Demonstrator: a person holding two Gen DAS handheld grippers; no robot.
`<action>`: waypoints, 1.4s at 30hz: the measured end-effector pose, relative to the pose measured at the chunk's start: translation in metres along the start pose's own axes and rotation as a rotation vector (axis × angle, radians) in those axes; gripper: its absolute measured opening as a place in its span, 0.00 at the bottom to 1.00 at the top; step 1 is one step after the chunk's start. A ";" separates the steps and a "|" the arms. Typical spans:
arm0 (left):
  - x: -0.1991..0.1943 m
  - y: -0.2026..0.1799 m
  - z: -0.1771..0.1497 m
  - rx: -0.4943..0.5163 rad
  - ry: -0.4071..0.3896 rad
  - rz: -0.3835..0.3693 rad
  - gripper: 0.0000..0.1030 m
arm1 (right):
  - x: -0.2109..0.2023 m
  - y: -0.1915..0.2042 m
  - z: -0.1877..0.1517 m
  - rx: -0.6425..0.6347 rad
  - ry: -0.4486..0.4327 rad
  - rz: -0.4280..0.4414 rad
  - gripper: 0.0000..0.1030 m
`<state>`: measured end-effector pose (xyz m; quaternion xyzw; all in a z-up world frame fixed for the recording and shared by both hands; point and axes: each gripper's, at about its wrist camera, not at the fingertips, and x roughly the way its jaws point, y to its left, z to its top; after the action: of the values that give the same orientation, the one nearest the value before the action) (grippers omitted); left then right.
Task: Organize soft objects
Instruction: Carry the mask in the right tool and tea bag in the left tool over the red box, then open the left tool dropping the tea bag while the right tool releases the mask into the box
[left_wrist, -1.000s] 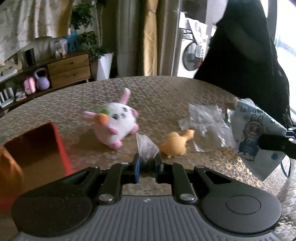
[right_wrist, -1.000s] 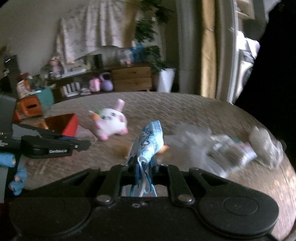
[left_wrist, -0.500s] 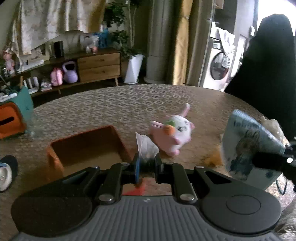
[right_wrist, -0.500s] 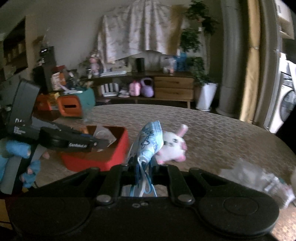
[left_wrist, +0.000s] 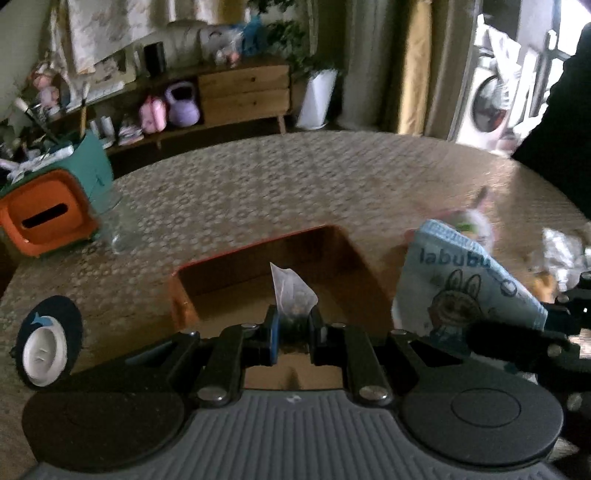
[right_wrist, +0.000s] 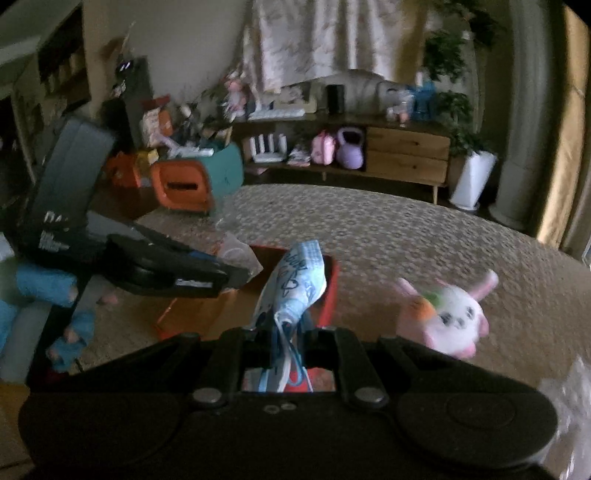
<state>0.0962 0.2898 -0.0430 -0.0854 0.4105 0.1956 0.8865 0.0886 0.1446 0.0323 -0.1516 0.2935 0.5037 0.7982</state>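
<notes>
My left gripper (left_wrist: 291, 326) is shut on a small clear plastic bag (left_wrist: 291, 291) and hangs over the open red box (left_wrist: 258, 266) on the patterned table. My right gripper (right_wrist: 284, 339) is shut on a light-blue printed mask (right_wrist: 295, 280), its strings hanging between the fingers, just above the box's right wall (right_wrist: 332, 291). The mask (left_wrist: 461, 295) also shows at the right of the left wrist view. Right of the box lies a white-and-pink bunny plush (right_wrist: 454, 317). The left gripper (right_wrist: 242, 275) reaches in from the left in the right wrist view, held by a blue-gloved hand (right_wrist: 44, 288).
An orange-and-teal container (left_wrist: 48, 214) stands at the table's far left edge, with a clear glass (left_wrist: 118, 229) beside it. A dark round pad with a white disc (left_wrist: 44, 347) lies near left. Crumpled clear wrap (left_wrist: 561, 251) and a yellow toy (left_wrist: 541, 284) lie far right.
Both grippers have swept left across the table with their loads. The red box has come from the left edge to right under them; the bunny and yellow toy have slid to the right.
</notes>
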 end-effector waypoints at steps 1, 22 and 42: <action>0.006 0.004 0.001 -0.005 0.014 0.002 0.15 | 0.009 0.003 0.002 -0.006 0.010 0.009 0.10; 0.089 0.025 0.015 -0.030 0.165 -0.016 0.15 | 0.123 0.026 -0.007 -0.063 0.229 0.002 0.10; 0.086 0.024 0.016 -0.065 0.159 -0.026 0.63 | 0.119 0.029 -0.004 -0.103 0.209 -0.025 0.34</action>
<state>0.1481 0.3405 -0.0977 -0.1349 0.4717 0.1899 0.8504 0.0993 0.2406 -0.0431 -0.2476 0.3469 0.4896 0.7607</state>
